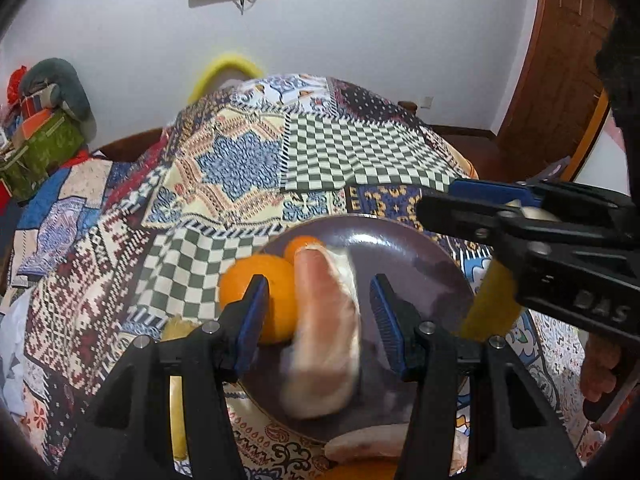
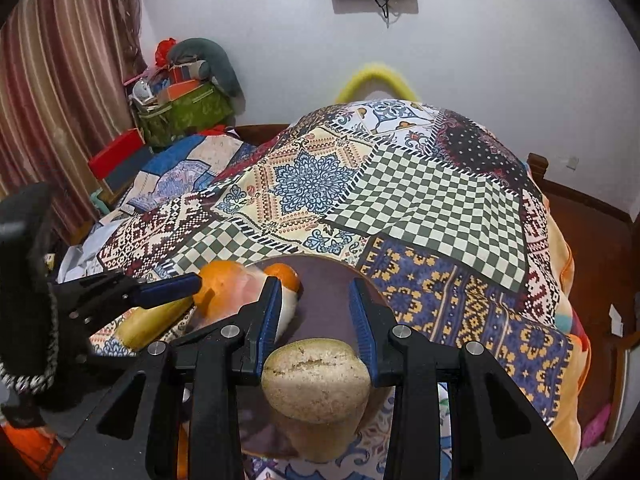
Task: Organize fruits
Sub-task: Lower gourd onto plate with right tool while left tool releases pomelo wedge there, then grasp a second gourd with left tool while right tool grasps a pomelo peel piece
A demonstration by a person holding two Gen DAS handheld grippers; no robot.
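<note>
A dark purple plate (image 1: 404, 248) lies on the patchwork cloth. On it are a large orange (image 1: 276, 280), a smaller orange (image 1: 298, 246) behind it, and a pink fruit wedge (image 1: 324, 332), blurred, between my left gripper's (image 1: 318, 300) open jaws. My right gripper (image 2: 314, 300) is shut on a pale beige fruit piece (image 2: 316, 376) over the plate's (image 2: 324, 276) near side. The right gripper also shows in the left wrist view (image 1: 452, 196), over the plate's right rim. The oranges (image 2: 224, 284) sit at the plate's left in the right wrist view.
A yellow fruit (image 1: 492, 300) lies right of the plate, another yellow one (image 2: 156, 320) left of it. A second pale wedge (image 1: 360, 444) sits at the plate's near edge. The patchwork cloth (image 2: 420, 200) extends far back. Boxes and bags (image 2: 180, 108) stand at back left.
</note>
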